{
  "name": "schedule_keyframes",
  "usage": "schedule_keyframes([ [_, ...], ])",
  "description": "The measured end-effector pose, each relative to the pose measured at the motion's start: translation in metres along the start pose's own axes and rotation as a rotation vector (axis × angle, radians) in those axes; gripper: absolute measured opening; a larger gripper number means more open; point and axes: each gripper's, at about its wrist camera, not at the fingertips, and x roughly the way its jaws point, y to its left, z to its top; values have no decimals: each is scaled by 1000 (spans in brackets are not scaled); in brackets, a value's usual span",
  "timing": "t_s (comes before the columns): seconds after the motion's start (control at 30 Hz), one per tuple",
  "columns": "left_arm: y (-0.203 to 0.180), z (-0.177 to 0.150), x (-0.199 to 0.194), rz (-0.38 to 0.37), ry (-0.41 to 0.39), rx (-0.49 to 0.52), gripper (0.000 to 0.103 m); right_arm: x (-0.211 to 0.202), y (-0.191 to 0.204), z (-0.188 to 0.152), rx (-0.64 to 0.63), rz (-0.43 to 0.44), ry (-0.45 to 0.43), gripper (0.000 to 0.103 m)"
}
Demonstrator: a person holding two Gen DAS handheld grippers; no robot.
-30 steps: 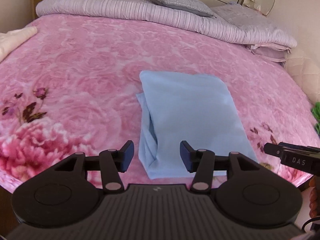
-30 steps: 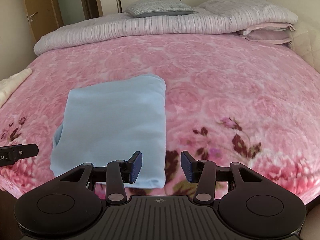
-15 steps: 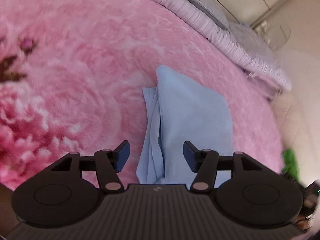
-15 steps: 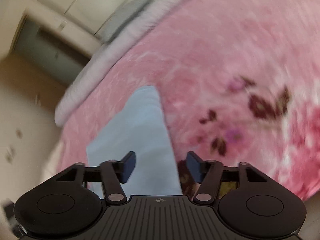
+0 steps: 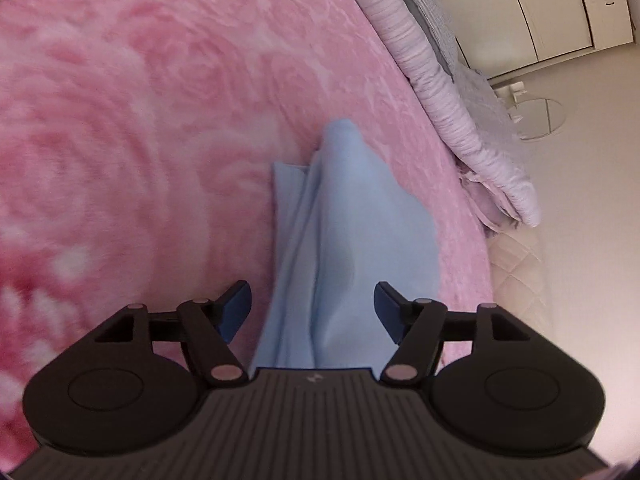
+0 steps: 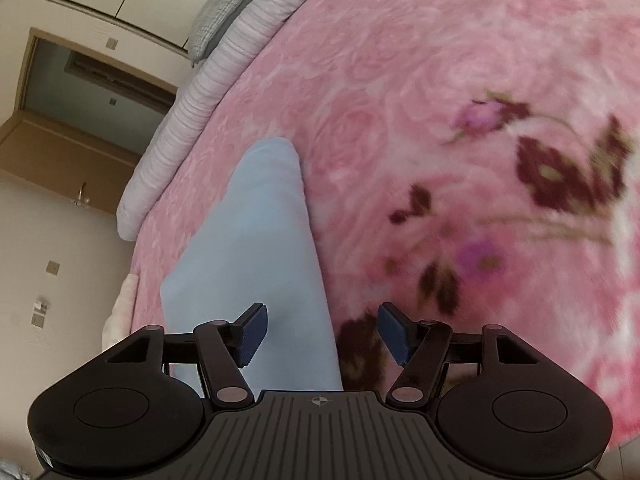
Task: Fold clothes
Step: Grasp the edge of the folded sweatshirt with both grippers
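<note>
The folded light-blue garment (image 5: 344, 240) lay on the pink floral blanket (image 5: 140, 120) that covered the bed, near the bed's near edge. In the left wrist view the left claw (image 5: 312, 312) stood wide, its blue pads (image 5: 236, 308) apart on either side of the garment's near left edge, where loose layers showed as long creases; nothing was gripped between them. Whether the pads touched the cloth could not be told. The view was tilted, with the striped lilac duvet (image 5: 440, 92) and a grey pillow (image 5: 428, 4) running along the far right of the bed, and white cupboard doors (image 5: 552, 8) beyond.

In the right wrist view the right claw (image 6: 320, 332) was also wide and held nothing. Its left pad (image 6: 252, 332) sat over the garment (image 6: 256, 240), its right pad over the blanket's dark flower print (image 6: 568, 168), so the garment's right edge ran between them. A wooden door frame (image 6: 60, 136) showed at far left.
</note>
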Motion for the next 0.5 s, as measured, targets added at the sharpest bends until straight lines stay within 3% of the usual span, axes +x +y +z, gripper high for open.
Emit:
schedule_keyframes([
  [0.17, -6, 4, 20, -39, 52, 51, 62, 19, 1, 10, -22, 45, 38, 65],
  [0.5, 11, 13, 33, -134, 101, 60, 36, 59, 6, 27, -69, 153, 124, 64],
])
